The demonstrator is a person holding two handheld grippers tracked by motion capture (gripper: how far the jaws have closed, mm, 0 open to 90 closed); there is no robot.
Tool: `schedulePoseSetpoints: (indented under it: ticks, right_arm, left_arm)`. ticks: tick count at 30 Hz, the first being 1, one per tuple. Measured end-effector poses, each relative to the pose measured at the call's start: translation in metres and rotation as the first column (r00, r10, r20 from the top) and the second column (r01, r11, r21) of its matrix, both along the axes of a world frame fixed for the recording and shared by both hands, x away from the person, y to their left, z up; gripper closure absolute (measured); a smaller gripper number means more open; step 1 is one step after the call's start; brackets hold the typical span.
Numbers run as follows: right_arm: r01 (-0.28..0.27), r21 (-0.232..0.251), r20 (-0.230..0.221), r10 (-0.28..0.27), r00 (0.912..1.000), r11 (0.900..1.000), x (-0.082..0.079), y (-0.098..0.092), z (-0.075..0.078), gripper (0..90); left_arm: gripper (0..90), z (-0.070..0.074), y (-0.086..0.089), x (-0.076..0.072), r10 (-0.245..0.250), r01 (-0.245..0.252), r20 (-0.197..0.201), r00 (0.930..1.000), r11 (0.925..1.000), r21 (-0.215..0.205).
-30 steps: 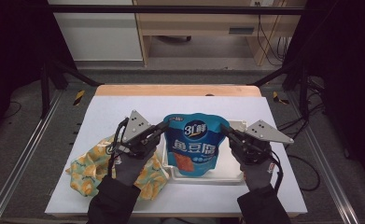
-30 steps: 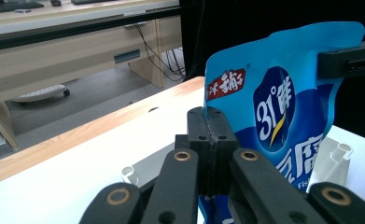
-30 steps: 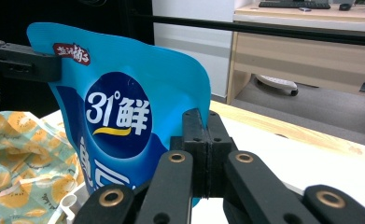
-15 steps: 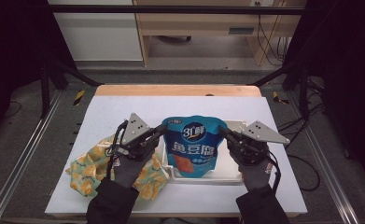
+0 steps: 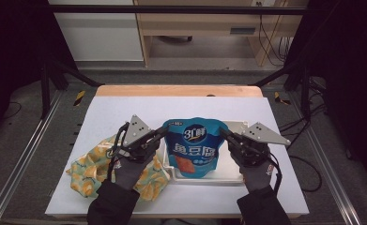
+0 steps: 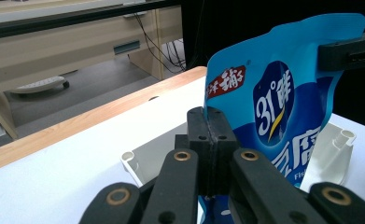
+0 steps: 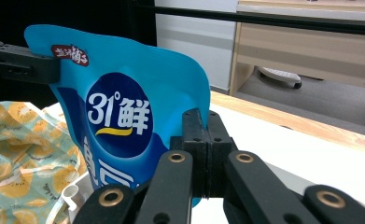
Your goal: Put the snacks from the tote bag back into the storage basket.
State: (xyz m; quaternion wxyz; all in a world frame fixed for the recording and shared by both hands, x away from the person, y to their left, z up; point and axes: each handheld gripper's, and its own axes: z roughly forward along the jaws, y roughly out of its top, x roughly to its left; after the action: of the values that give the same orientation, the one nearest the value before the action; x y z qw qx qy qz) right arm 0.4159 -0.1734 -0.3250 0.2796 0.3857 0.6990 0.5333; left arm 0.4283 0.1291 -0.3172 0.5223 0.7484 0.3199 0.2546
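Both grippers pinch one blue pouch upright over a white tray.

The left gripper has its jaws fully closed on the near side edge of the pouch; the right gripper has its jaws fully closed on the opposite edge, so the pouch hangs between the two pairs of jaws, its foot at the tray below them; the holds look thin, only film at each seam, so I judge a pull apart could tear it or slip one edge free, and the pouch would flop onto the tray; it is glossy blue, printed in white, curved at the top, an orange panel low down; a yellow-patterned bag lies behind the left jaws.
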Motion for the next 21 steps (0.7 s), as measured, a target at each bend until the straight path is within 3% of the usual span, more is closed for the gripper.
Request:
schedulePoseSetpoints:
  ticks: [13,21]
  right_arm:
    - [0.004,0.002,-0.001,-0.004,1.0000,1.000,-0.0007,-0.0013,-0.0013,86.7]
    - [0.010,0.003,0.004,-0.010,0.9999,1.000,-0.0026,-0.0019,-0.0023,81.1]
  left_arm:
    - [89.1,-0.0018,0.0000,-0.0017,-0.005,0.005,0.006,1.0000,1.0000,-0.008]
    - [84.3,-0.0021,0.0010,-0.0019,-0.008,0.008,0.011,0.9999,0.9999,-0.012]
